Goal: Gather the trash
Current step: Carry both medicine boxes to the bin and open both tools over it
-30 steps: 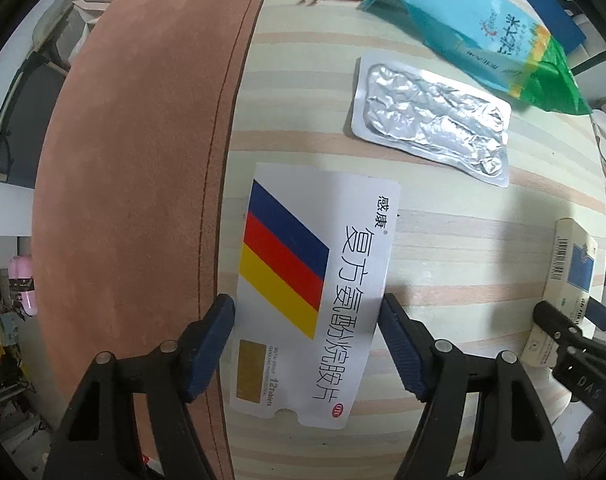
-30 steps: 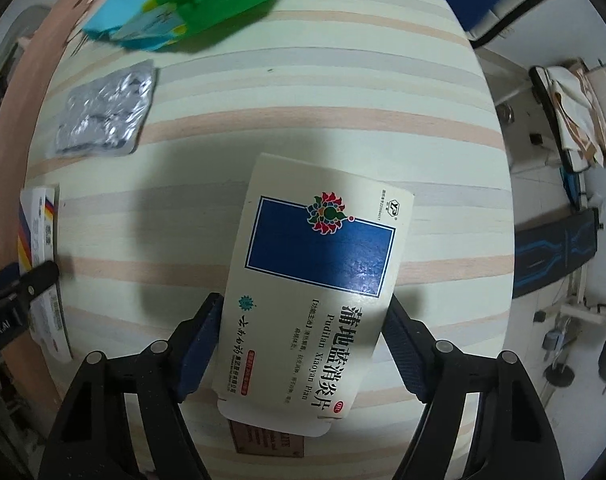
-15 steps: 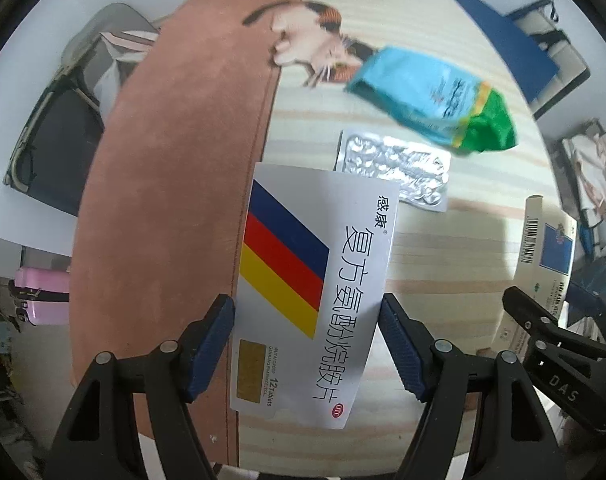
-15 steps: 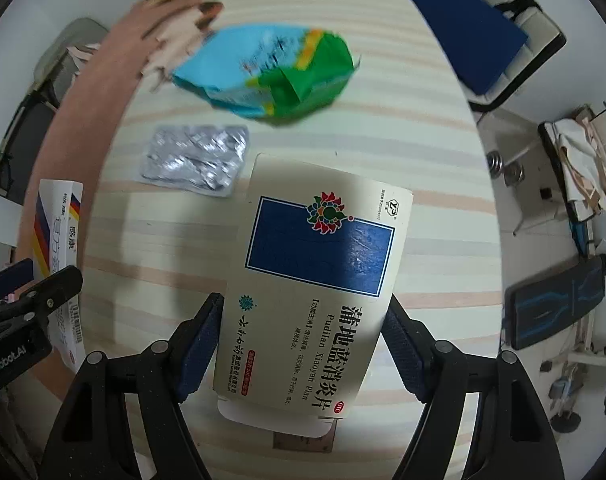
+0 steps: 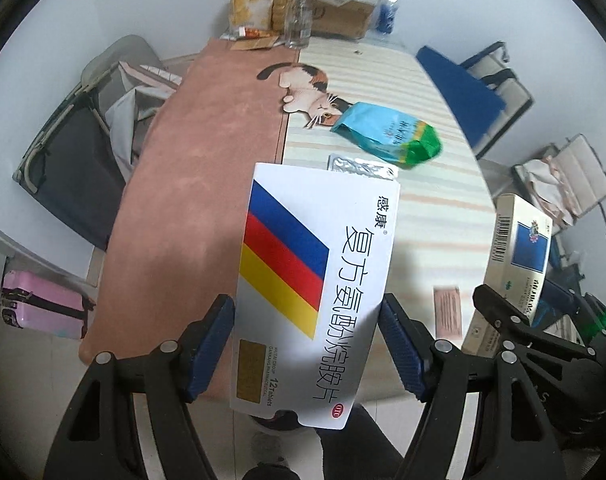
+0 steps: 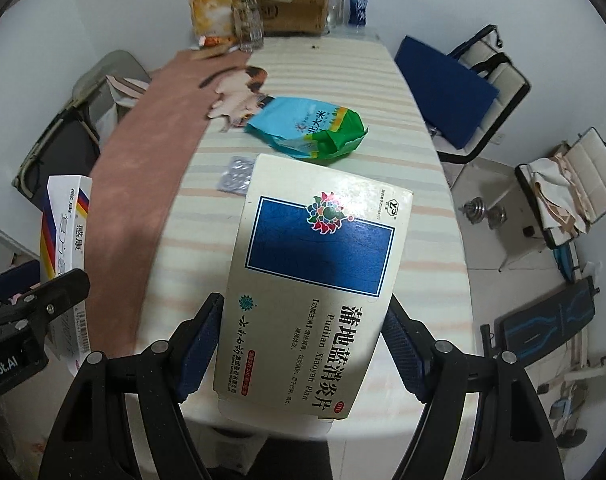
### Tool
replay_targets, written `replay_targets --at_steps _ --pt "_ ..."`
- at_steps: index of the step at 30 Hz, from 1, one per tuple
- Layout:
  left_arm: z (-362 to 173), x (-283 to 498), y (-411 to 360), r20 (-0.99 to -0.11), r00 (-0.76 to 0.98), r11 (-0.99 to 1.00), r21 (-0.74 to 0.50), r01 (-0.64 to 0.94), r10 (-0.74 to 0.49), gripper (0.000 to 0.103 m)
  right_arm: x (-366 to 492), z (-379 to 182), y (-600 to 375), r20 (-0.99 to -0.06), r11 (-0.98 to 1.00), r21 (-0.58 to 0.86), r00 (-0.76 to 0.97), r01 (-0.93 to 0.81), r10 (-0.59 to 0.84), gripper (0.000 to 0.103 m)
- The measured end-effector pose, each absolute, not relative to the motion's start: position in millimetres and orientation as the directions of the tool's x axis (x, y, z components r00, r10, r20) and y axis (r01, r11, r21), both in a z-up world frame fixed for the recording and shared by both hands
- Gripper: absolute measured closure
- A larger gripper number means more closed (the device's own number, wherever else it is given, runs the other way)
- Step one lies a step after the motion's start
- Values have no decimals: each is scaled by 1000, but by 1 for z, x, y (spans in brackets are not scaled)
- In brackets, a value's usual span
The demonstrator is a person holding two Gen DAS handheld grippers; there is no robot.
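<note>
My left gripper [image 5: 309, 344] is shut on a white medicine box with blue, red and yellow stripes [image 5: 315, 280], held well above the table. My right gripper [image 6: 303, 344] is shut on a cream medicine box with a blue panel [image 6: 323, 280], also held high. Each box shows in the other view: the cream box [image 5: 519, 248] at the right, the striped box [image 6: 65, 240] at the left. On the striped table [image 6: 383, 92] lie a blue-green snack bag [image 6: 309, 126] and a silver blister pack [image 6: 237, 176], partly hidden behind the boxes.
A pink-brown cloth [image 5: 207, 168] covers the table's left side, with a cat picture [image 5: 311, 92] beside it. Bottles, a snack bag and a cardboard box [image 5: 339, 16] stand at the far end. Chairs [image 6: 463, 92] stand on both sides. A small pink card [image 5: 447, 312] lies near the front edge.
Both grippers have risen and pulled back from the table with their boxes, so the whole table and room now show. The bag and blister pack stayed in place.
</note>
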State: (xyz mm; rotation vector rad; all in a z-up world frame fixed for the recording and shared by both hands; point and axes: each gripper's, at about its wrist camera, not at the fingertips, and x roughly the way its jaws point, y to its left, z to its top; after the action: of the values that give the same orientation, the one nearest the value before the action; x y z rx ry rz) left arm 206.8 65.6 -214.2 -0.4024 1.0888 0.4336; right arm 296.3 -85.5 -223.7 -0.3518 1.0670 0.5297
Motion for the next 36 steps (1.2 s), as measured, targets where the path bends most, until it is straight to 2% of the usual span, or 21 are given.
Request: replay_targets --at_steps 8,12,16,20,24,28,30,31,33,36 --pt "-218 111 51 -906 415 872 -141 -468 76 32 175 -216 -120 -885 868 -20 412 -496 215 25" --pt "-239 77 43 -922 388 869 -195 -456 -4 32 125 -232 -139 -907 885 0 372 -465 196 25" --pt "-285 59 41 -938 325 838 -268 -475 -115 32 95 -275 -161 -945 903 66 263 -425 194 25" --pt "-365 54 46 -941 240 782 -332 -528 -238 32 81 -343 -179 -971 914 137 131 -381 200 25" --pt "-454 57 50 -941 179 753 -337 -565 -287 32 79 -437 -192 -979 924 188 18 -332 205 25" --pt "-564 65 57 -921 140 708 -371 -601 -364 31 84 -541 -196 -975 926 222 -63 -304 212 25" --pt "-608 67 61 -924 114 702 -353 -618 -364 30 87 -593 -195 -971 927 237 -94 -290 219 25" --pt "-627 68 62 -928 106 704 -343 -622 -358 27 88 -616 -192 -969 924 245 -110 -292 222 25" --pt "-661 69 64 -932 83 703 -323 -633 -353 5 90 -657 -187 -966 921 253 -127 -298 225 25" --pt "-694 69 67 -941 60 709 -293 -642 -334 3 91 -713 -175 -954 906 288 -174 -310 243 23"
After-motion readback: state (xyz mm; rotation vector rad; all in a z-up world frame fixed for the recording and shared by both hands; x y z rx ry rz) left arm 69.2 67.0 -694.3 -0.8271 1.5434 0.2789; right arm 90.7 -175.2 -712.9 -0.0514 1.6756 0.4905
